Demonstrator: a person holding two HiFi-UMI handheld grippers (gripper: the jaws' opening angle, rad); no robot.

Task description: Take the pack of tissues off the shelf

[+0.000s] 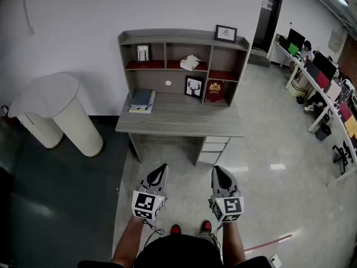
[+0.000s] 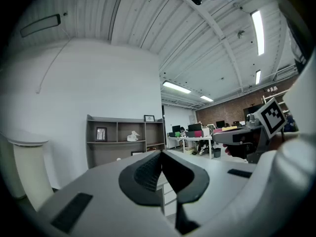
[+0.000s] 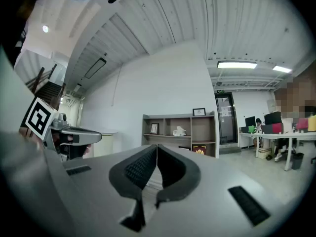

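Note:
The white pack of tissues (image 1: 189, 62) lies in the middle upper compartment of the grey desk shelf (image 1: 184, 38); it shows small and far off in the left gripper view as a pack of tissues (image 2: 132, 137) and in the right gripper view as a pack of tissues (image 3: 179, 131). My left gripper (image 1: 160, 172) and right gripper (image 1: 219, 173) are held level side by side, well short of the desk. The left gripper (image 2: 161, 154) has its jaws together with nothing between them. The right gripper (image 3: 156, 147) is likewise shut and empty.
On the desk top (image 1: 178, 119) lies a stack of books (image 1: 141, 99); framed pictures (image 1: 194, 86) and a red box (image 1: 215, 91) stand in the lower shelf. A white round table (image 1: 53, 110) stands at the left. Office desks with monitors (image 1: 321, 77) run along the right.

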